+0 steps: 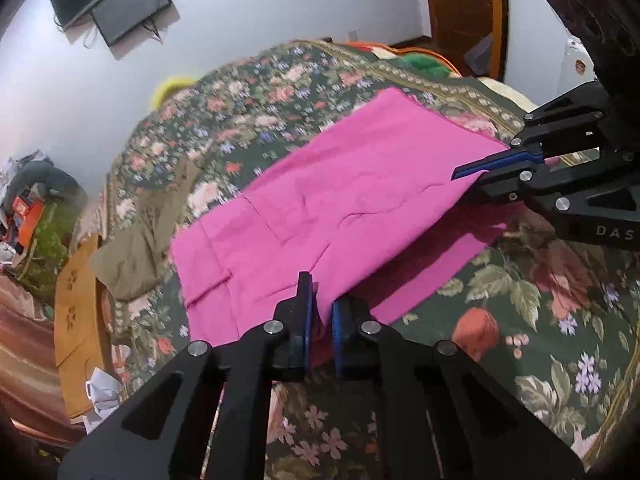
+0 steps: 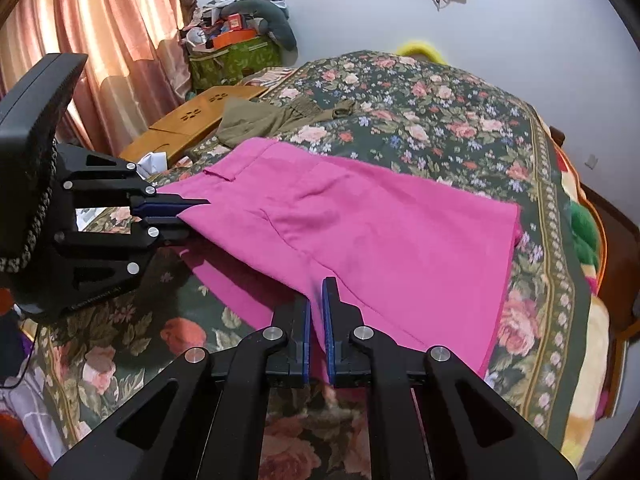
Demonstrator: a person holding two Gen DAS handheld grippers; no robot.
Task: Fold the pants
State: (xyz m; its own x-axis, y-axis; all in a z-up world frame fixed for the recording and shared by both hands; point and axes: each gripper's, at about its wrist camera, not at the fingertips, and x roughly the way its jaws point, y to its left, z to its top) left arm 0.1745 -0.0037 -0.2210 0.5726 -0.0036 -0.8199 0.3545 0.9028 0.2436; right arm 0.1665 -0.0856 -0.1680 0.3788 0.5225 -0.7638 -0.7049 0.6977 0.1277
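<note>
Pink pants [image 1: 340,200] lie folded on the floral bedspread [image 1: 240,112]; they also show in the right wrist view [image 2: 380,240]. My left gripper [image 1: 320,300] is shut on the near edge of the pants and lifts it off the bed. My right gripper [image 2: 317,304] is shut on the same near edge further along. In the left wrist view the right gripper [image 1: 472,172] pinches the pants' right corner. In the right wrist view the left gripper [image 2: 192,212] pinches the left corner. A lower pink layer stays flat on the bed under the raised edge.
An olive garment [image 1: 140,248] lies crumpled on the bed beyond the pants, also in the right wrist view [image 2: 272,120]. A wooden lap table [image 2: 192,120] sits at the bed's edge. A cluttered green box [image 2: 236,56] stands by the curtains. A TV [image 1: 128,4] hangs on the wall.
</note>
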